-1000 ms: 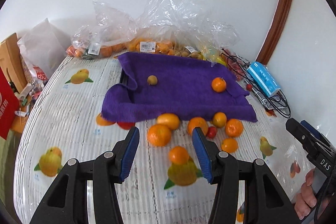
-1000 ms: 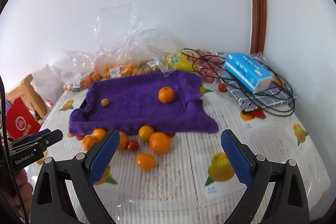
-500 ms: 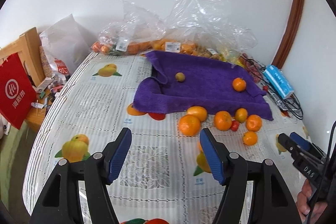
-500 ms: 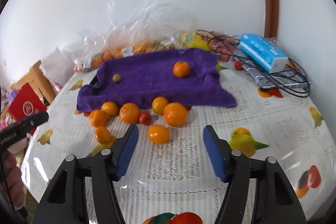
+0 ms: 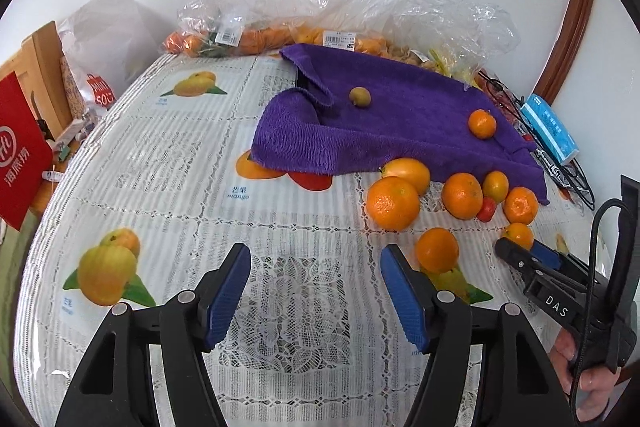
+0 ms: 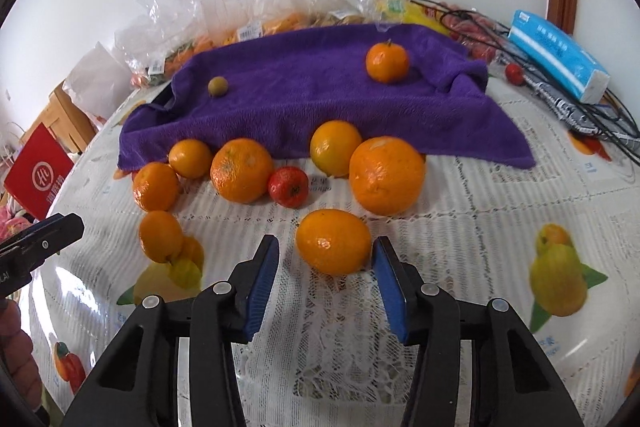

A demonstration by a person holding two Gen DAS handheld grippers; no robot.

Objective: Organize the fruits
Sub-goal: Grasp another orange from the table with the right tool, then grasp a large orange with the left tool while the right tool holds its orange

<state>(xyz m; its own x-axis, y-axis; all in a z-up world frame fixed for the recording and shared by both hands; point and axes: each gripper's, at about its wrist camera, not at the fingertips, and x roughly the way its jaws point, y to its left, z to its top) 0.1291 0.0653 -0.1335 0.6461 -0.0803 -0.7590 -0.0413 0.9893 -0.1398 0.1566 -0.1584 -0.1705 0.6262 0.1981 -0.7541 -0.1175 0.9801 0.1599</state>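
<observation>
Right gripper (image 6: pixel 326 267) advanced, apart around orange (image 6: pixel 333 241); left gripper (image 5: pixel 316 281) apart over lace tablecloth (image 5: pixel 168 179).

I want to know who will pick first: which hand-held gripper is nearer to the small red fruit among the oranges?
Right. The right hand-held gripper is just in front of the red fruit, one orange between; the left hand-held gripper is off to its side.

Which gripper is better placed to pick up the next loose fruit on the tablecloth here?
Right. The right gripper is open with the nearest orange fruit sitting just ahead of its fingertips, almost between them. The left gripper is also open but faces bare tablecloth, with the fruit cluster off to its right.
</observation>
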